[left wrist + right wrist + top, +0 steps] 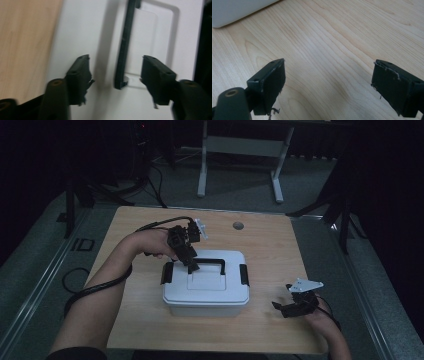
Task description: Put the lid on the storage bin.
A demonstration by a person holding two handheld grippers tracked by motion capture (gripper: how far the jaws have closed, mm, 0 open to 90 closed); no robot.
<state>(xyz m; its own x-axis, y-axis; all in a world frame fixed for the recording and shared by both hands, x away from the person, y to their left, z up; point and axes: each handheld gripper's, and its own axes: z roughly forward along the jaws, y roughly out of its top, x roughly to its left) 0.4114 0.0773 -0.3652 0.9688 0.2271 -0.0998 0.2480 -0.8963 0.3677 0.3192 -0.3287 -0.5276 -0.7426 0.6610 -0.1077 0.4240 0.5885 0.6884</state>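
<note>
Centrally on the worktop [150,330] sits a white lidded box [206,292], rigid plastic and probably light. Its black handle [210,262] lies flat, the natural hold. The left tool [116,75] hovers half open astride the handle's end, gripping nothing; the right tool [328,82] rests wide open, empty, near right.

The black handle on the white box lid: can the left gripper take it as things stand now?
Probably yes. The left gripper is open over the lid, and the black handle lies between its fingers, untouched. Nothing blocks it.
</note>
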